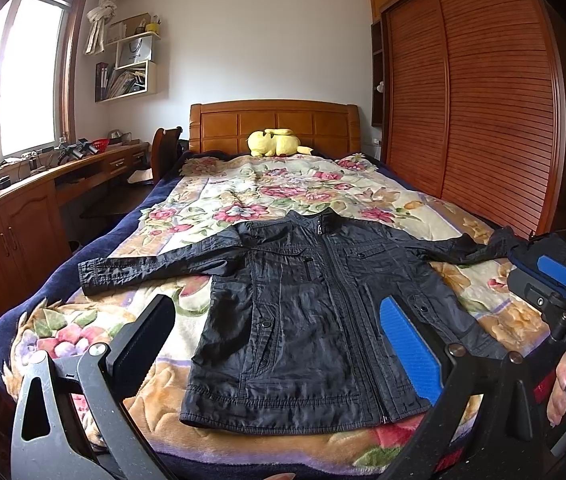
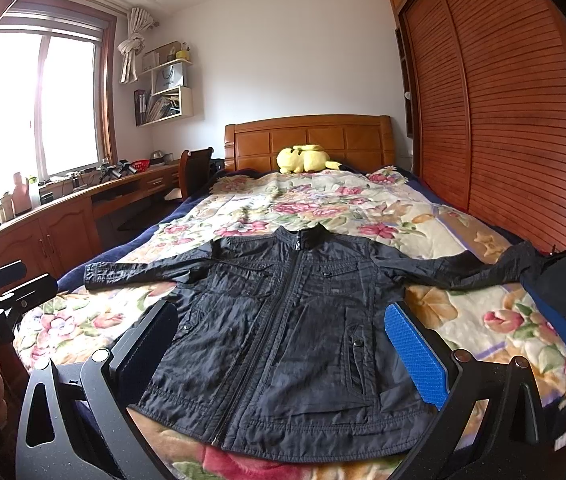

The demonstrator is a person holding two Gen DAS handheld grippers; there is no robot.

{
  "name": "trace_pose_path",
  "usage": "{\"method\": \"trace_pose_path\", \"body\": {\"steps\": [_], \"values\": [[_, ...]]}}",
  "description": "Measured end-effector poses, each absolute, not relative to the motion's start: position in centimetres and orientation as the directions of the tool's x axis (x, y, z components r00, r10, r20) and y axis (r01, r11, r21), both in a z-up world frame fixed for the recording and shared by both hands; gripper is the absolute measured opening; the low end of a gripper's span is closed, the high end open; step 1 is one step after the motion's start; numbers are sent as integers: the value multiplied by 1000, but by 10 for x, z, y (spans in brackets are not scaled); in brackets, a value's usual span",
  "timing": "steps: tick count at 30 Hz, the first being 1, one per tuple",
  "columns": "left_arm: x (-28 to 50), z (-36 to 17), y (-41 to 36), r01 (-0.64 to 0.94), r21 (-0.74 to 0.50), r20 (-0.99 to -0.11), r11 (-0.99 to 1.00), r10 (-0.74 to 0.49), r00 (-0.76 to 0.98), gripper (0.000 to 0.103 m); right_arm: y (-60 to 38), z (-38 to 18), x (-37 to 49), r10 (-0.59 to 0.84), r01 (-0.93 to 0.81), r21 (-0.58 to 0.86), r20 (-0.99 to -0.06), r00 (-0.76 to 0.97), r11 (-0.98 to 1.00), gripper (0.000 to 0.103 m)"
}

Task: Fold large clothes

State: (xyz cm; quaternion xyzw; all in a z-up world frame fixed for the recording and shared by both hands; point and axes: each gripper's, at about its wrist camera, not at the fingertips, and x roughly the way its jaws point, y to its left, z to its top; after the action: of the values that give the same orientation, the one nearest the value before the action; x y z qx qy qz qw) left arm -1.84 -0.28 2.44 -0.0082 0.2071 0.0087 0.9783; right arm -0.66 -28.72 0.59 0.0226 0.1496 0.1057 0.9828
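A: Left wrist view: my left gripper [image 1: 279,344] hovers level, released, jaws spread wide over the black jacket [image 1: 307,320], lying flat mid-frame on the floral blanket [image 1: 243,184].

B: Right wrist view: my right gripper [image 2: 287,348] likewise released, low over the jacket's hem at frame centre.

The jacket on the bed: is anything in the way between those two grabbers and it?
Nothing visible. The jacket lies flat, zipped, sleeves spread on the floral blanket. The left gripper and right gripper are both open, above its hem. The yellow plush sits far off by the headboard.
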Motion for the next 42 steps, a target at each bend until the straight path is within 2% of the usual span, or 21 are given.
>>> {"method": "trace_pose_path", "body": {"steps": [24,42], "values": [[-18,28,-1,-25,-16,-406,1000,16,914,103,-285,5,-6,220,-207,75,-295,930,976,103],[24,-46,55,-116,5,-504,993,103,857,103,-257,-22,60,288,-291,56,-396,872,955,103]]}}
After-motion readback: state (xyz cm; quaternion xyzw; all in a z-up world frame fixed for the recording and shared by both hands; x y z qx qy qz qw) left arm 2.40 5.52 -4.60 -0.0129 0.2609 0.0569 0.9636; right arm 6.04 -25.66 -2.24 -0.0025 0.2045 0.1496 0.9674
